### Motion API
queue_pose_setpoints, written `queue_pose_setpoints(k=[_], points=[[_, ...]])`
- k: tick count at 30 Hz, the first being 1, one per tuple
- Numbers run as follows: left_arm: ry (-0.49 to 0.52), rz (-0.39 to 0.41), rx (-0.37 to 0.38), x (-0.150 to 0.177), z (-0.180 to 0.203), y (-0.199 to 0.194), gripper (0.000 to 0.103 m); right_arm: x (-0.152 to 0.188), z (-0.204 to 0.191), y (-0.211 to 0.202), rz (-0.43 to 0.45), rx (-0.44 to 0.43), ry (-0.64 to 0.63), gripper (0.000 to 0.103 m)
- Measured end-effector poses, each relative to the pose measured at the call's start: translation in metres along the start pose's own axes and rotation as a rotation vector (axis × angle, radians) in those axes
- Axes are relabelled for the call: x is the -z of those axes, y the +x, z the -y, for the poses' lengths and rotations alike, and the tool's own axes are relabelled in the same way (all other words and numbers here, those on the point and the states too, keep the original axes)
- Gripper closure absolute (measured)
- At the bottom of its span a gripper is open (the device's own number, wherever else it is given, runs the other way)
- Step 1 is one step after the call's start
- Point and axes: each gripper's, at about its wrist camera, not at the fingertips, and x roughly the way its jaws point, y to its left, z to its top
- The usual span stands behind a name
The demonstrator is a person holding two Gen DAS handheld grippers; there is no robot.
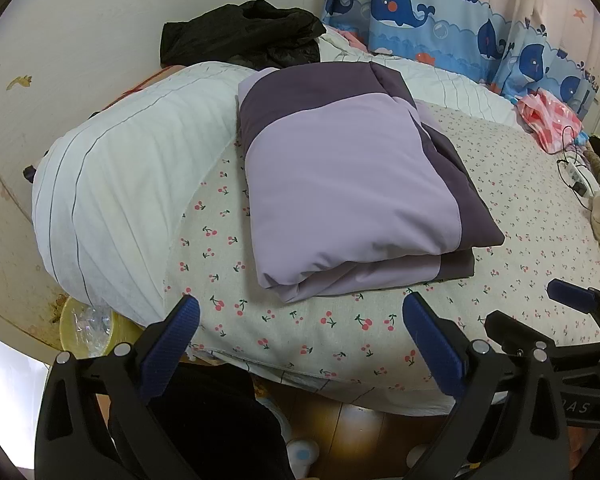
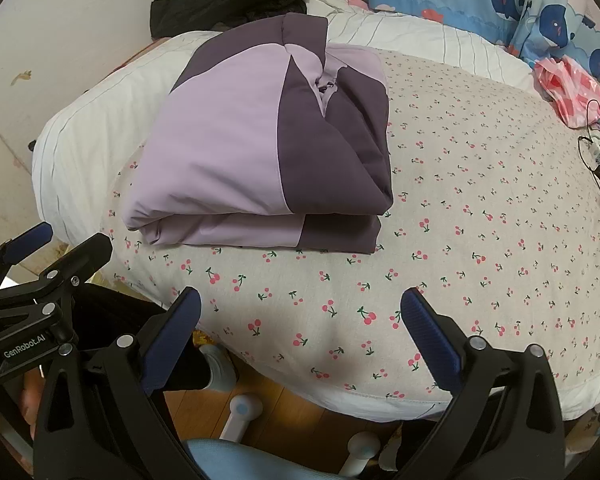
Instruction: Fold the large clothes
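Folded purple garment on the bed.

The garment [image 1: 352, 184] is a large, padded piece in two tones, pale lilac and dark plum, folded into a thick, roughly rectangular bundle of stacked layers. It lies flat on the cherry-print bed [image 1: 520, 216], its far end resting against the white striped quilt [image 1: 112, 184]. In the left wrist view the top face is mostly lilac, with plum bands along the far end and the right side. In the right wrist view the garment [image 2: 260, 148] shows a lilac left part and a plum right part, with a small bunched crease near the far end. The near edge shows two rounded folds, one upon the other.
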Motion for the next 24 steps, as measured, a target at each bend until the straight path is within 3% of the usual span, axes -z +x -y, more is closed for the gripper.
queue_pose_setpoints(k=[24], points=[[-0.003, -0.006, -0.006, 0.0027, -0.0021, 0.0042, 0.006, 0.0027, -0.0014, 0.0027, -0.006, -0.001, 0.0, 0.006]])
